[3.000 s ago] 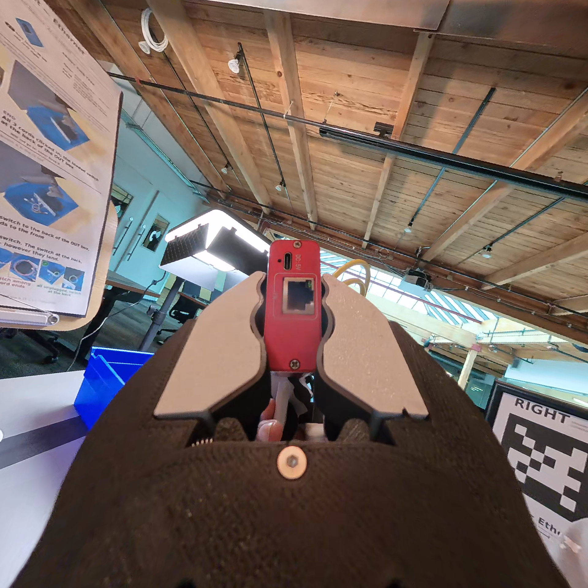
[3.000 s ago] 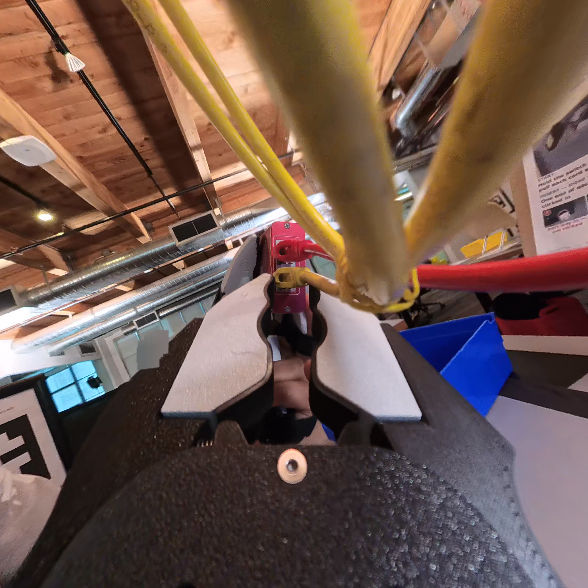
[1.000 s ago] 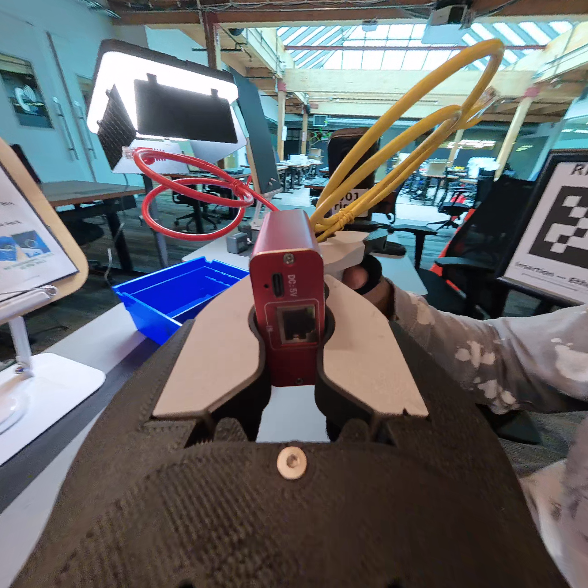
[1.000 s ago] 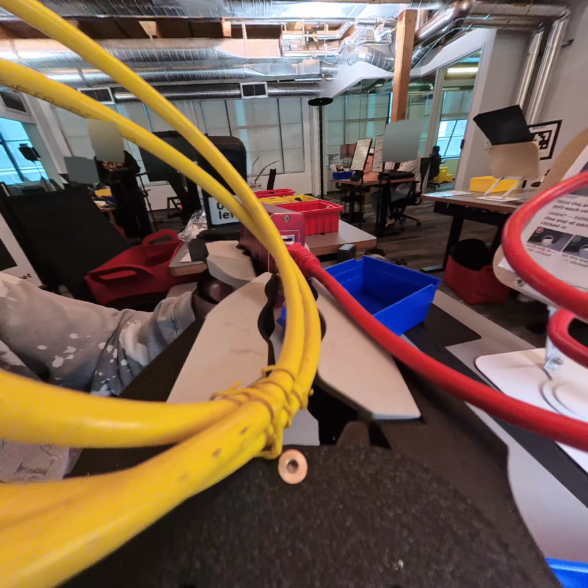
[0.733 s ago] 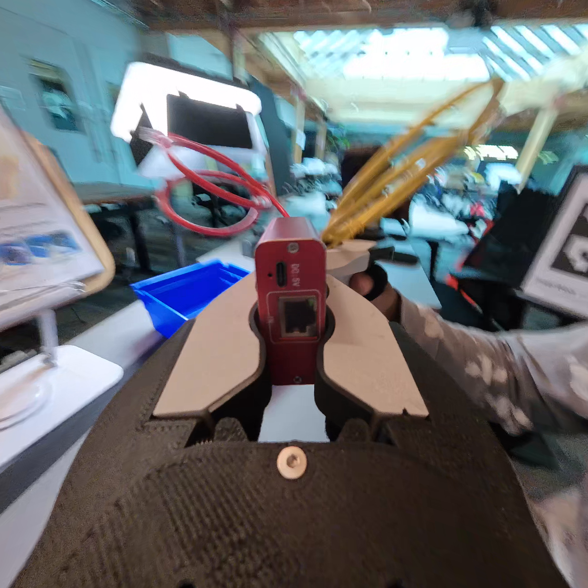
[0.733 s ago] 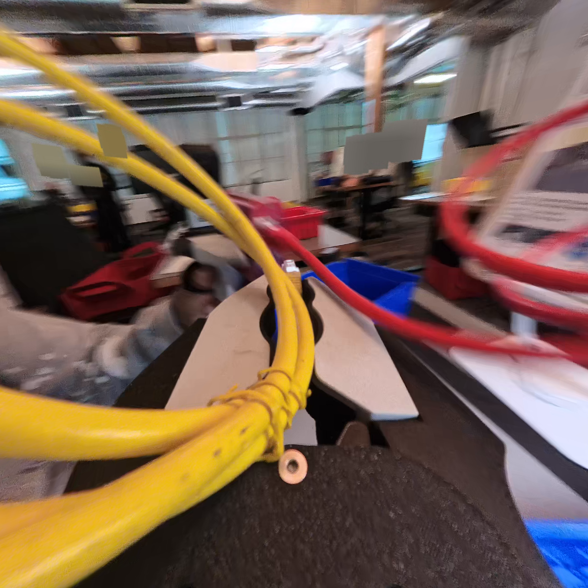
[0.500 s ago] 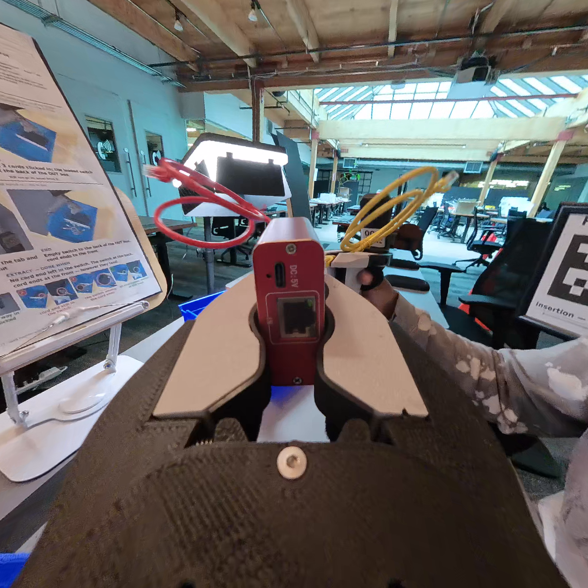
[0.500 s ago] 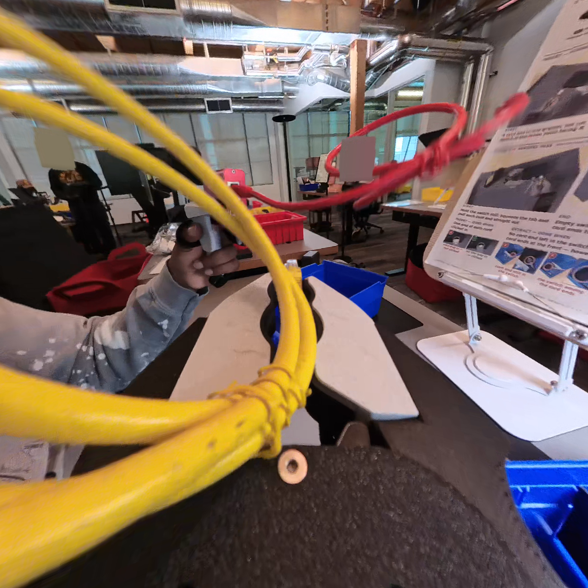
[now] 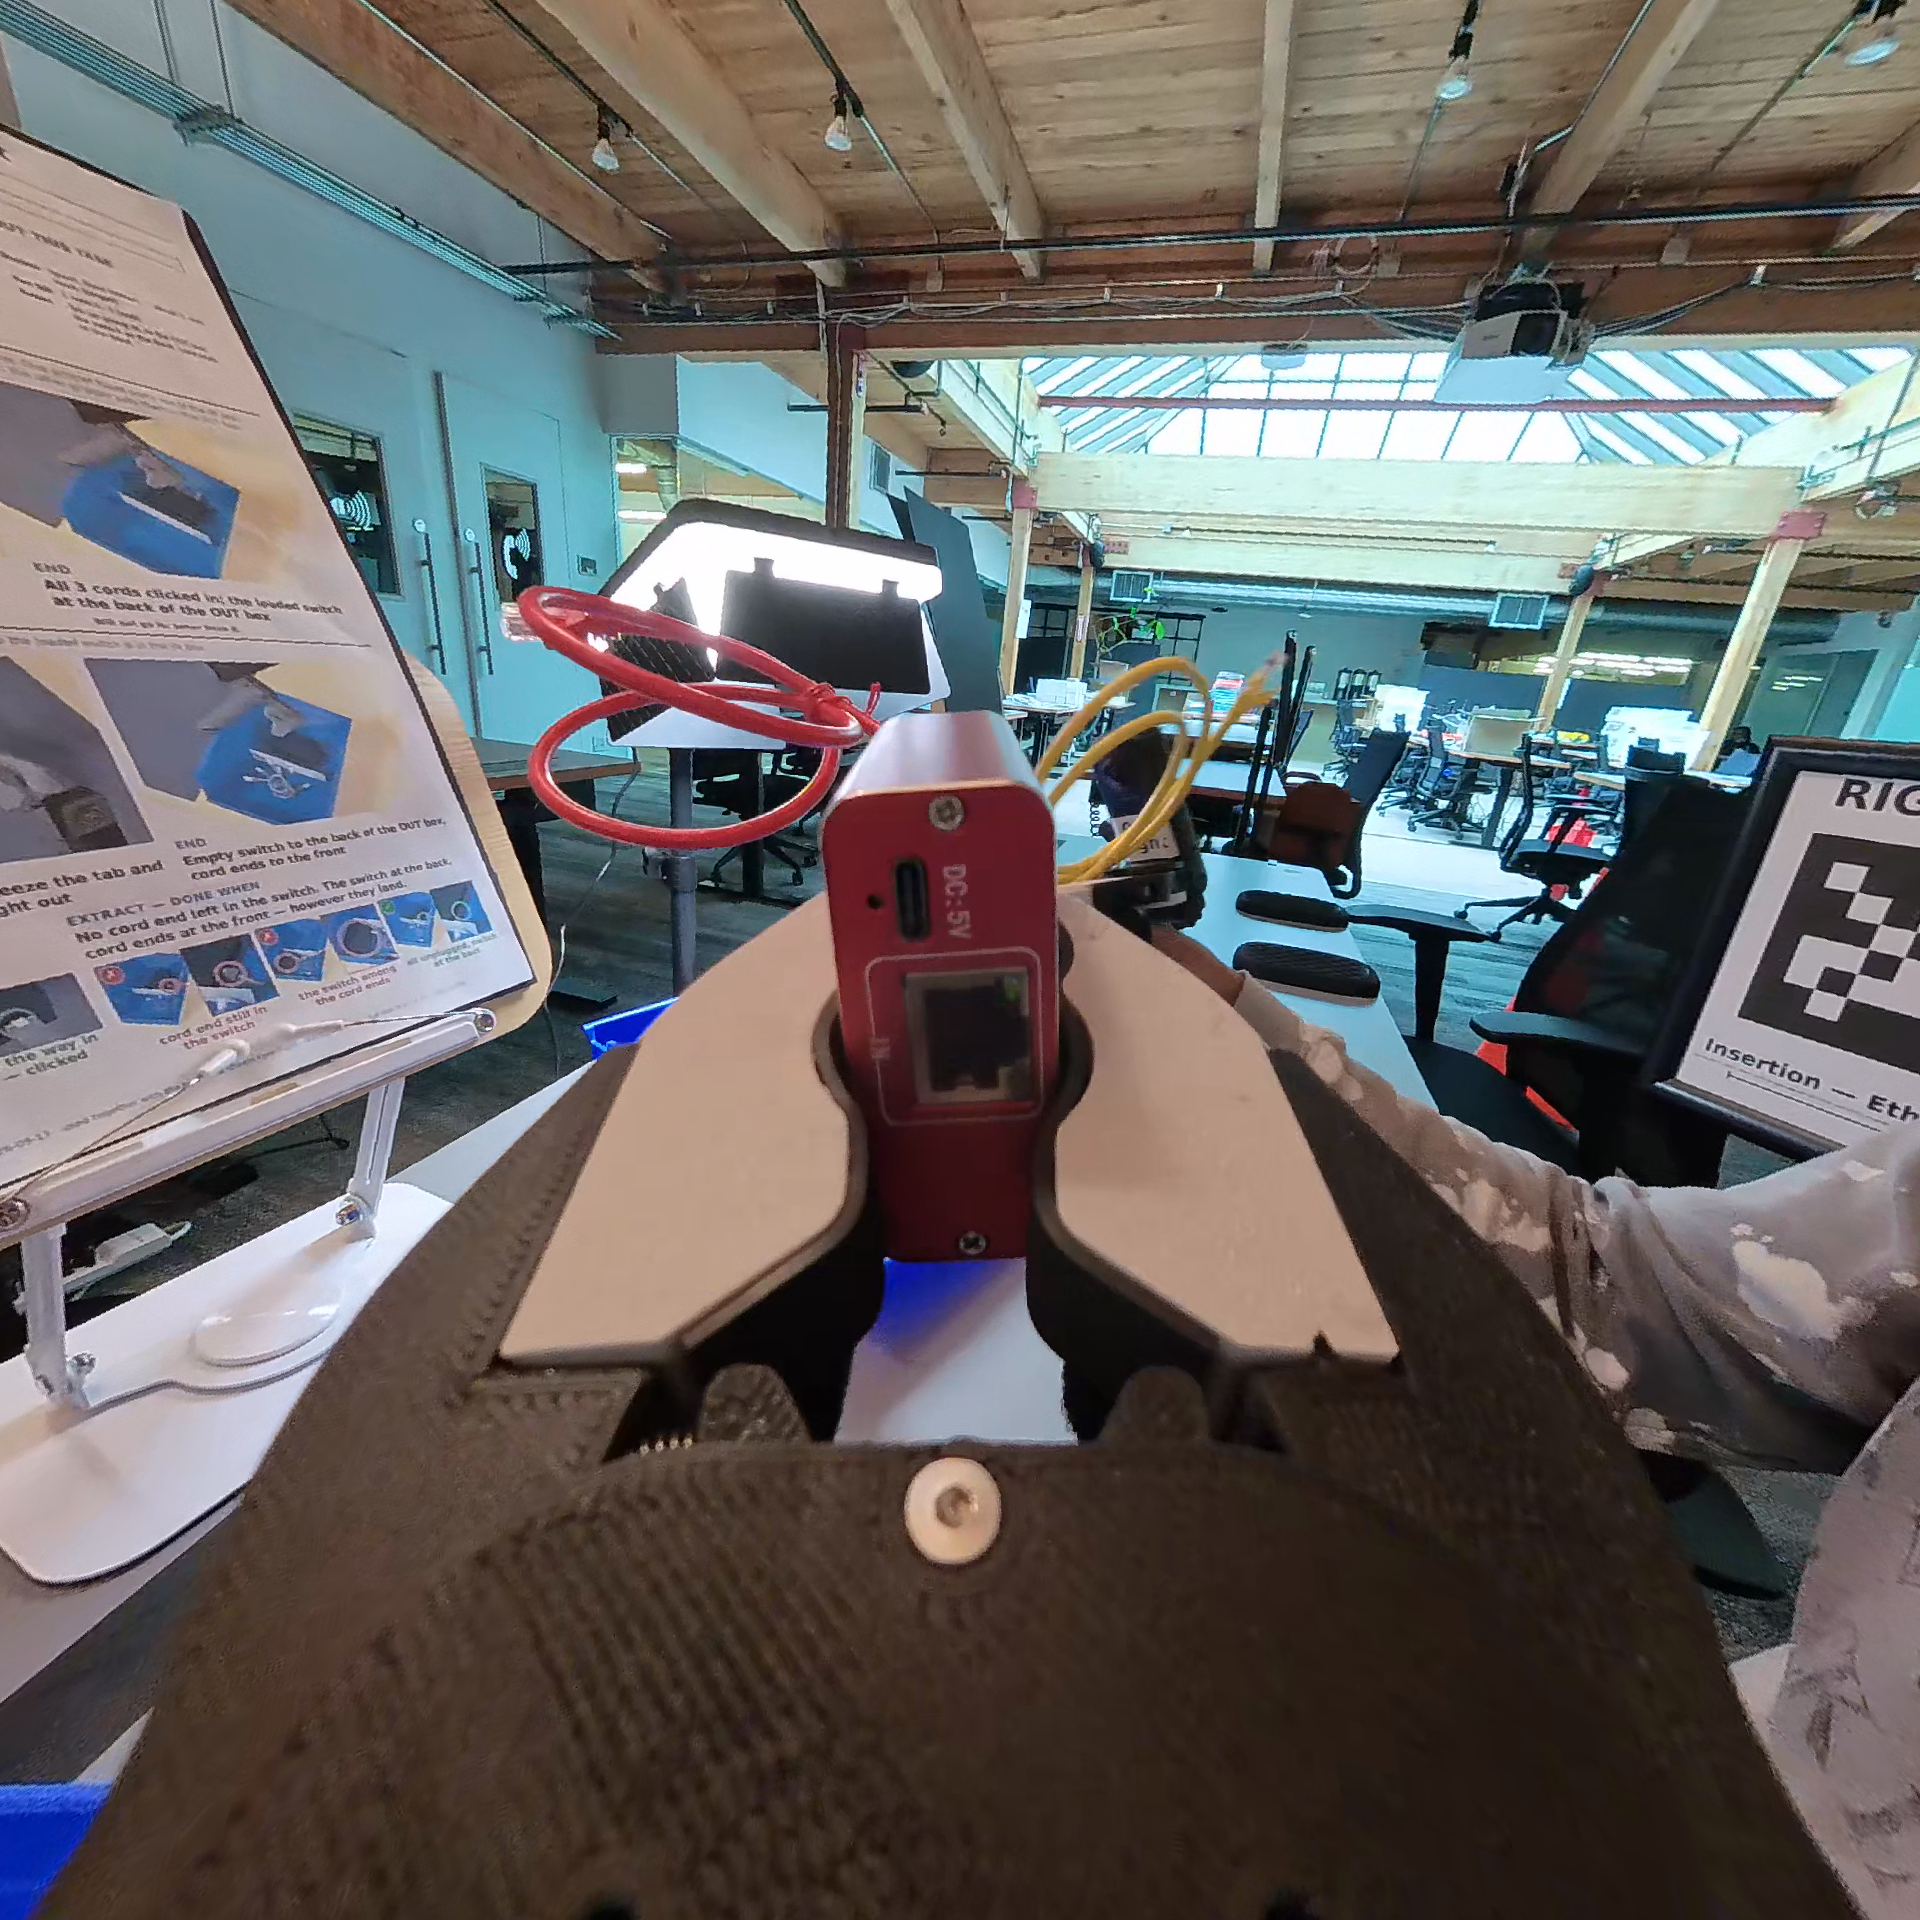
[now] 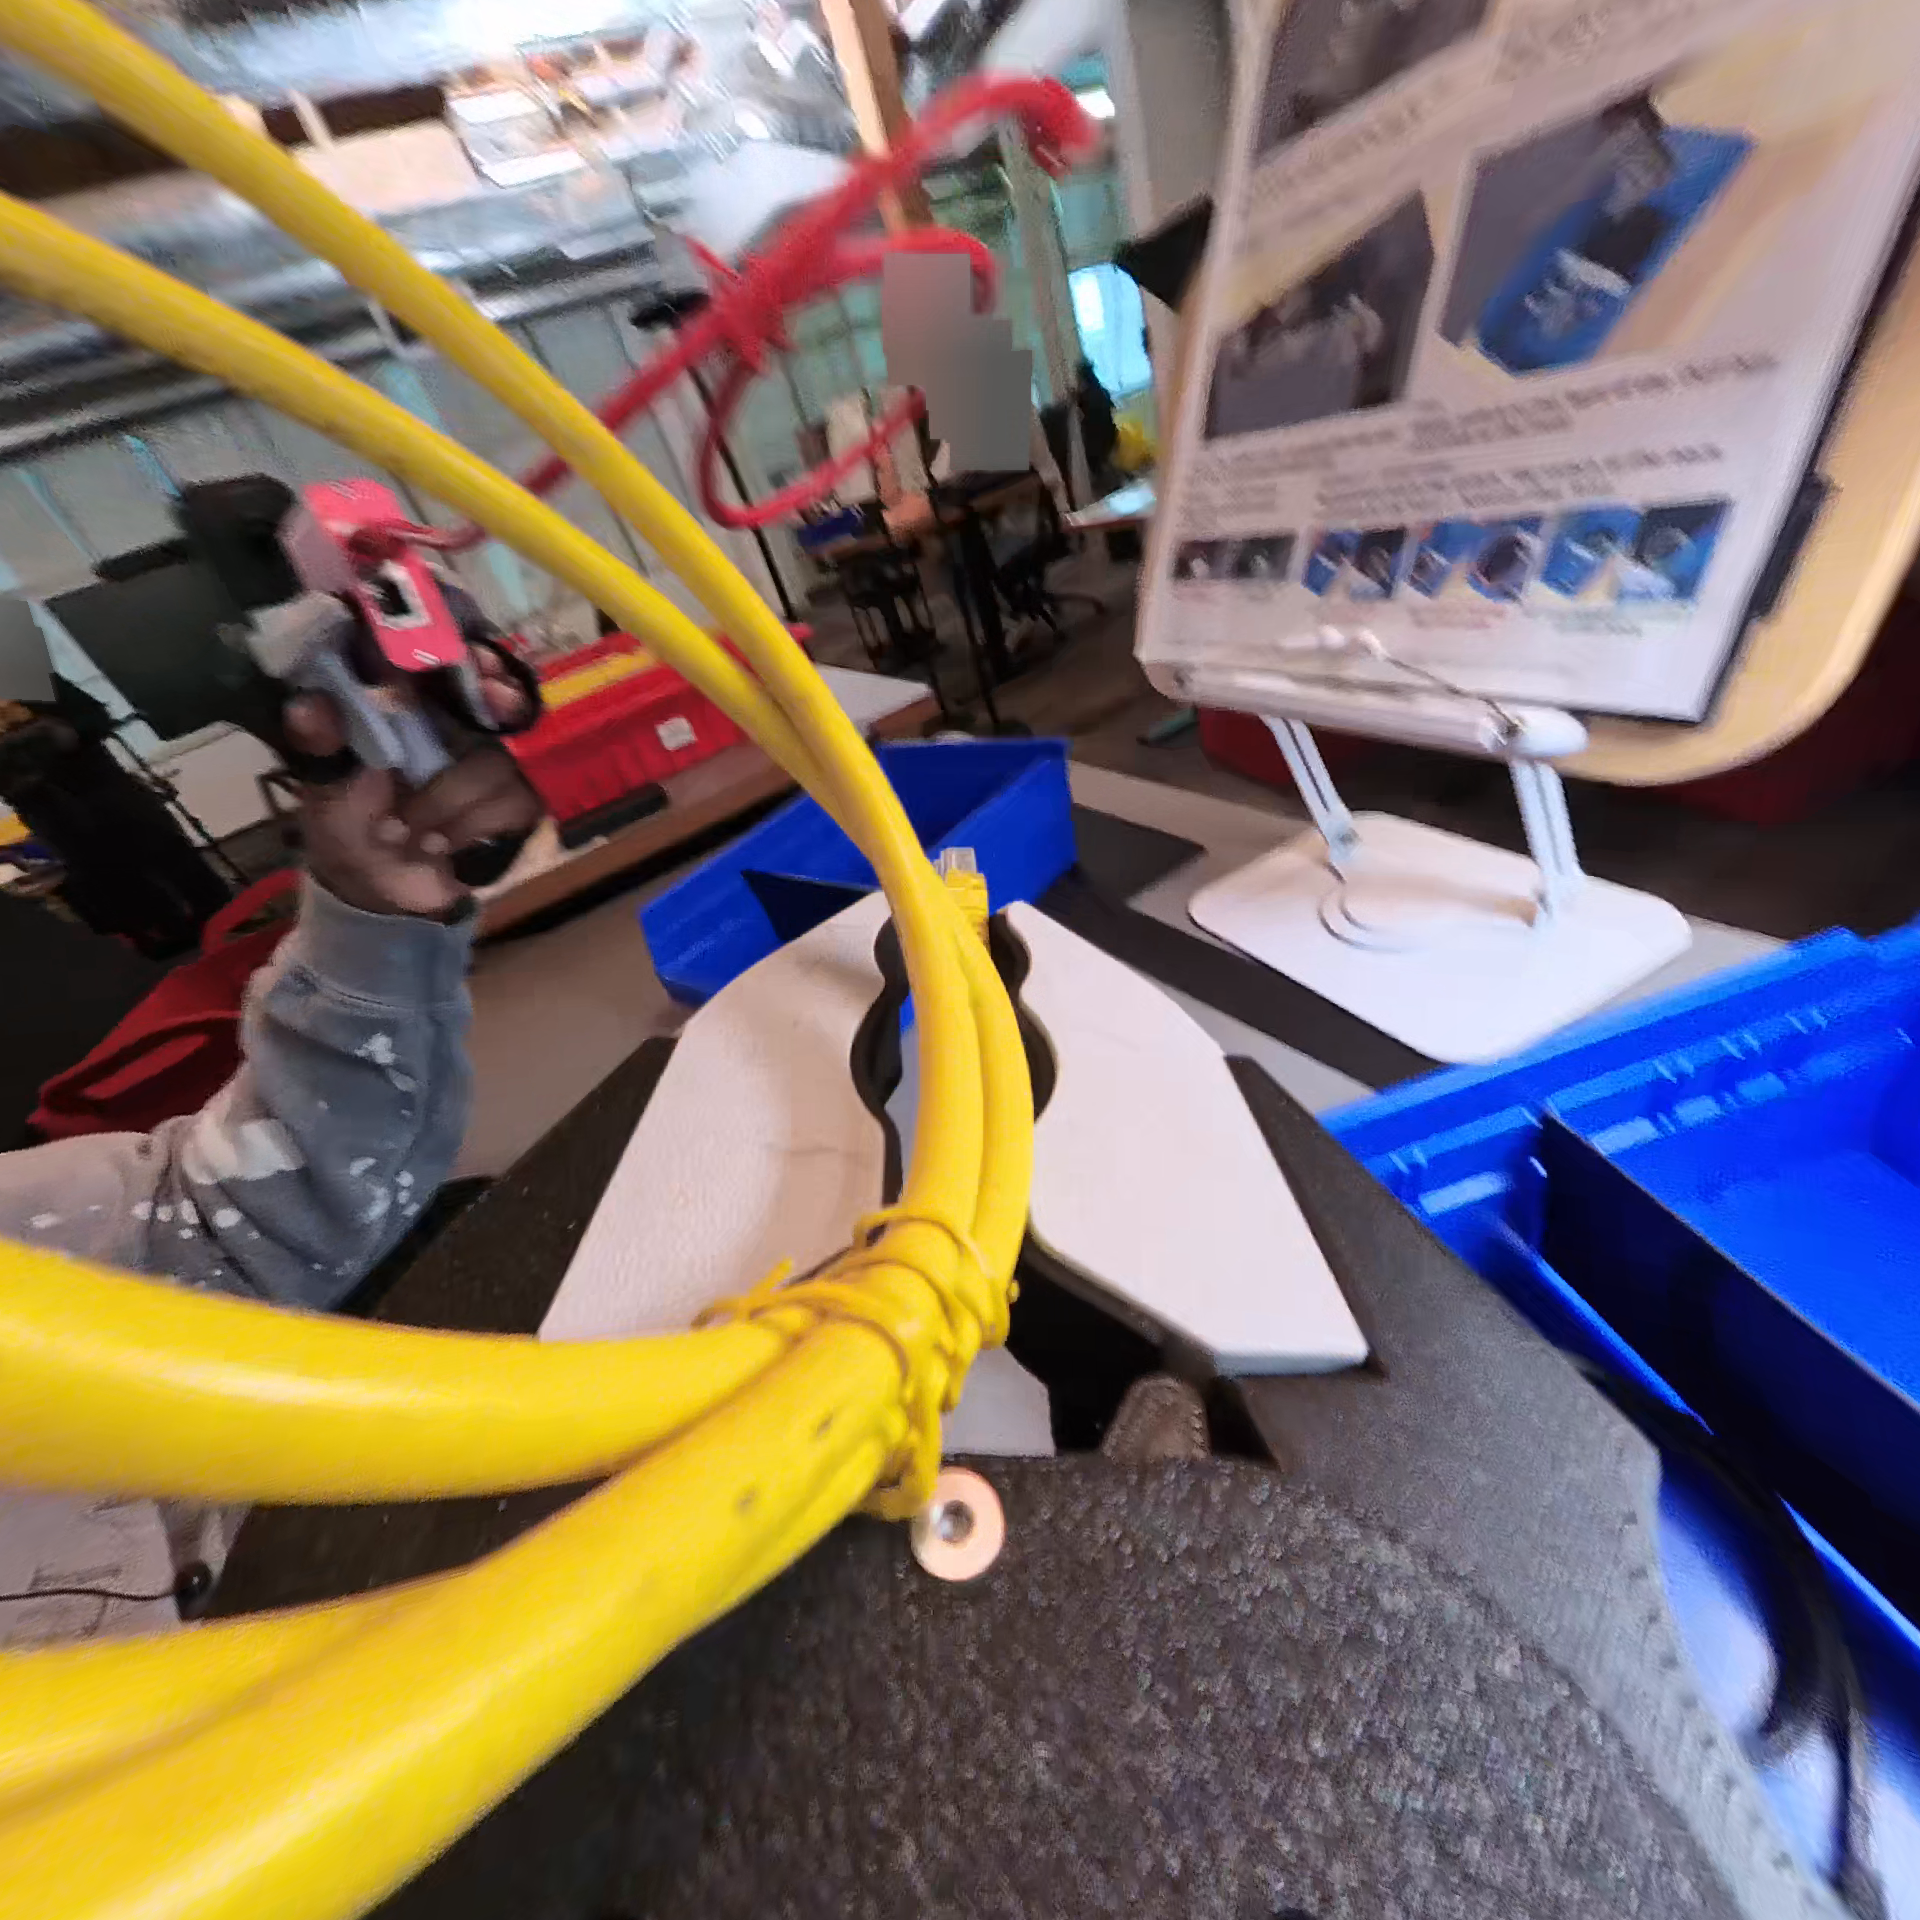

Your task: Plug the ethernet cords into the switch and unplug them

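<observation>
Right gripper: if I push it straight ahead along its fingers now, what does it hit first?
Probably the blue bin directly beyond the right gripper, which is shut on the yellow cord. The cord's plug leads and would touch first. Depth is unclear, and the frame is blurred.

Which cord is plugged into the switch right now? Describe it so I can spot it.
Start at the left gripper, shut on the upright red switch. From the switch's far top, a thin red ethernet cord rises in tied loops. The other coil, yellow ethernet cord, is in the right gripper.
</observation>
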`<state>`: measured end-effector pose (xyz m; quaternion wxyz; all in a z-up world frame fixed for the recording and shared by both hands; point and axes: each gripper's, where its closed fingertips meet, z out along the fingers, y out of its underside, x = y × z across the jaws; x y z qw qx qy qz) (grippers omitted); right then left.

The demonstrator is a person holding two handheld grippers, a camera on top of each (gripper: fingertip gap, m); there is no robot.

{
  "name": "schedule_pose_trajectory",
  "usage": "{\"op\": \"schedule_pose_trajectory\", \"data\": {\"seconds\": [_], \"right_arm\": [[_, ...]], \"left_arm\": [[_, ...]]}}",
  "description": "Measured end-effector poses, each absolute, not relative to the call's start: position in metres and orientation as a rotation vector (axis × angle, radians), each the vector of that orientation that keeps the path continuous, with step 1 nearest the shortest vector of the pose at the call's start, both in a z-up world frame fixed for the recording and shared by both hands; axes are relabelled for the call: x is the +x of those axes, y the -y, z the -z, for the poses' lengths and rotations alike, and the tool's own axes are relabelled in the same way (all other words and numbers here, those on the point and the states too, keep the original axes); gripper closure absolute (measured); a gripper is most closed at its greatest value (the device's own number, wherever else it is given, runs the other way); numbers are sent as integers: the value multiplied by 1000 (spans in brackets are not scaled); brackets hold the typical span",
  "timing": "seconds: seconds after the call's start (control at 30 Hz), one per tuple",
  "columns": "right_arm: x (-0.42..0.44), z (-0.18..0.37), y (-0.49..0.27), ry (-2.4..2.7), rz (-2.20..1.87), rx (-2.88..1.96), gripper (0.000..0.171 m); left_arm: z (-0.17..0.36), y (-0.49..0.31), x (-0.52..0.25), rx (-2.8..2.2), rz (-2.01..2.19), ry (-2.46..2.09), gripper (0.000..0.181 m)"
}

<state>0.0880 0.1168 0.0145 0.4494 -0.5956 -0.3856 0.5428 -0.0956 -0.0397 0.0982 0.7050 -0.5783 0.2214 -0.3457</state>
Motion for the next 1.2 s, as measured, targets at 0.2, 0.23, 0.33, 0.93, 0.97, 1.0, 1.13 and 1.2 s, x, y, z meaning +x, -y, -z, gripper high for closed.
{"op": "schedule_pose_trajectory", "data": {"seconds": [0.2,0.23,0.33,0.93,0.97,1.0,1.13,1.2], "right_arm": [[133,65,-165,1146,-1084,-1990,157],[144,79,-169,1189,-1024,-2079,157],[175,113,-178,1297,-863,-2316,157],[202,142,-188,1562,-569,-2648,147],[200,139,-190,1540,-592,-2630,144],[200,136,-190,1527,-610,-2613,141],[204,129,-196,1482,-598,-2559,136],[204,124,-197,1467,-597,-2520,135]], "left_arm": [[-102,43,-96,-1282,753,-512,151],[-103,44,-95,-1280,752,-517,151],[-105,48,-94,-1276,742,-530,151],[-101,45,-93,-1297,734,-545,151],[-101,45,-93,-1296,735,-543,151],[-101,45,-94,-1295,736,-541,151],[-102,46,-94,-1293,734,-540,151],[-102,46,-93,-1293,734,-542,151]]}}
